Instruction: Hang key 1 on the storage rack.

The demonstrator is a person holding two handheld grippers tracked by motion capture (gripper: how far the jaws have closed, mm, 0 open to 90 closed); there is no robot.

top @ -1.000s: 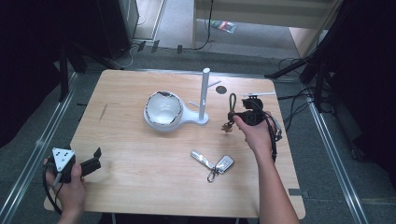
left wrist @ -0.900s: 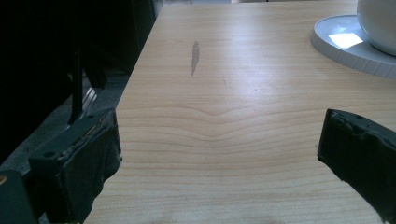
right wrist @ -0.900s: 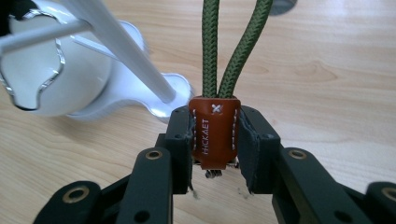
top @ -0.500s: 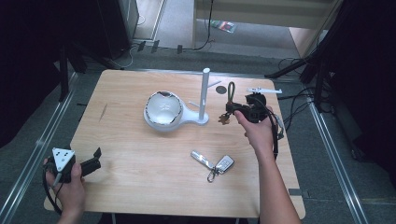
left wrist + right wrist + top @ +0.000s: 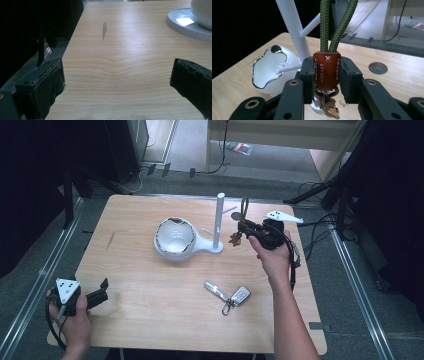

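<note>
My right gripper [image 5: 246,228] is shut on a keychain, clamping its brown leather tab [image 5: 326,70]. The green cord loop [image 5: 334,25] stands up from the tab, and metal keys [image 5: 329,106] hang below it. The gripper holds the keychain [image 5: 242,220] above the table, just right of the white stand's post [image 5: 218,220], whose side pegs [image 5: 310,25] point toward it. The white bowl [image 5: 175,237] sits on the stand's base. My left gripper [image 5: 103,290] rests open at the table's front left corner, with only bare tabletop between its pads [image 5: 47,87].
A car key fob with a metal key [image 5: 229,295] lies on the wooden table [image 5: 150,310] front of centre. A round hole [image 5: 377,68] is in the tabletop near the back right. Cables [image 5: 320,235] trail off the table's right edge.
My right gripper has lifted the keychain and turned it so the green loop now stands upright beside the stand's post. The left gripper has not moved.
</note>
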